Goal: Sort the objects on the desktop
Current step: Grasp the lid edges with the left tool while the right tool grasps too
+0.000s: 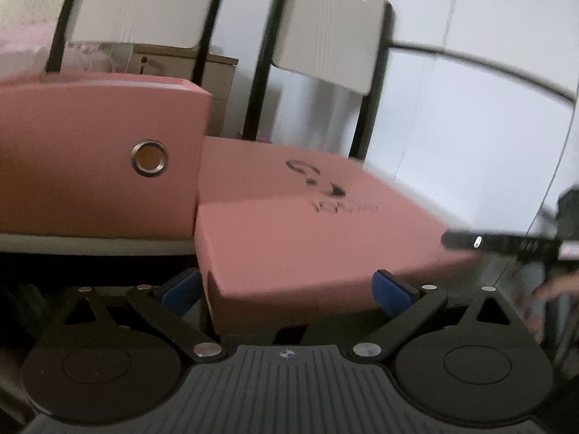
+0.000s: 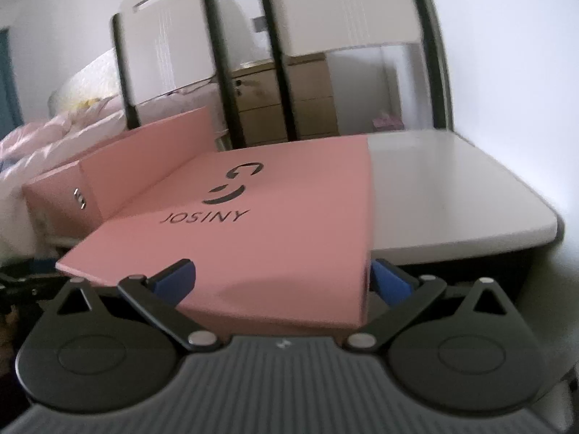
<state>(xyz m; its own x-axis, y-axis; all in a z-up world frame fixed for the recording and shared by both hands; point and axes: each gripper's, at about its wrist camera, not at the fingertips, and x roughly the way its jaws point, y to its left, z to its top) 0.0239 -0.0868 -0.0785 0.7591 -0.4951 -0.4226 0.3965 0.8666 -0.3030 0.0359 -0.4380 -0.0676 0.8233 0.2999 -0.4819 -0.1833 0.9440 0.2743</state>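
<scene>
Gripping the pink lid (image 1: pixel 289 224) between us, we hold our left tool (image 1: pixel 286 289) wide across its near left corner and our right tool (image 2: pixel 282 280) across its right corner, above the counter (image 2: pixel 452 188). Behind stands the pink box (image 1: pixel 90 152). Pad contact is hidden.

Soft, even indoor light, no glare. Motion blur smears both fisheye views. Edges bow and darken. Shadow pools under the flat pink cardboard lid (image 2: pixel 275 224).

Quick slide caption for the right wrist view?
Right gripper straddling the near edge of the pink JOSINY lid, pink box beside it on the white table.
</scene>
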